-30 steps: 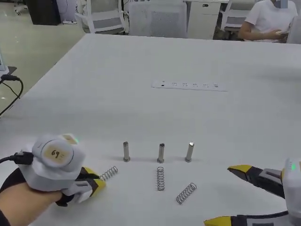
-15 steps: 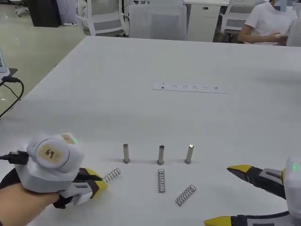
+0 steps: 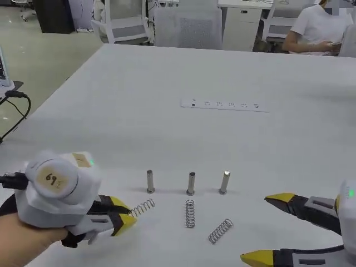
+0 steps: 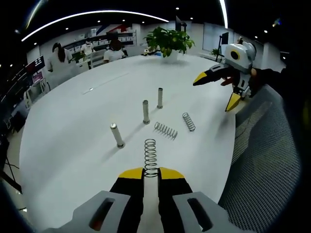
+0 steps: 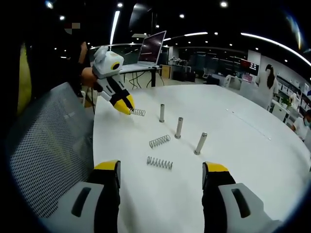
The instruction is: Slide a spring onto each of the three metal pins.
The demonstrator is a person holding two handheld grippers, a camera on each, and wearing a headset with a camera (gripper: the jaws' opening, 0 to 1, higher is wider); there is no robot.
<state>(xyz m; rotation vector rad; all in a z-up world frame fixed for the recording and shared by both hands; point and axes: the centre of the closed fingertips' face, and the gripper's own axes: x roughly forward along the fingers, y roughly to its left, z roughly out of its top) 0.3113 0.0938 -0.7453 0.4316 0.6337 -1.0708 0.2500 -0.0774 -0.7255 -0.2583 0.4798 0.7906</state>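
Pinching one end of a thin coiled steel spring, the left claw is holding it low over the white tabletop; the right claw is gaping wide. Two loose springs are lying before three upright metal pins.

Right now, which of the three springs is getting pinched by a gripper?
The left spring, near the left pin: the jaws of the left gripper are shut on its end. The middle spring and right spring lie loose on the table.
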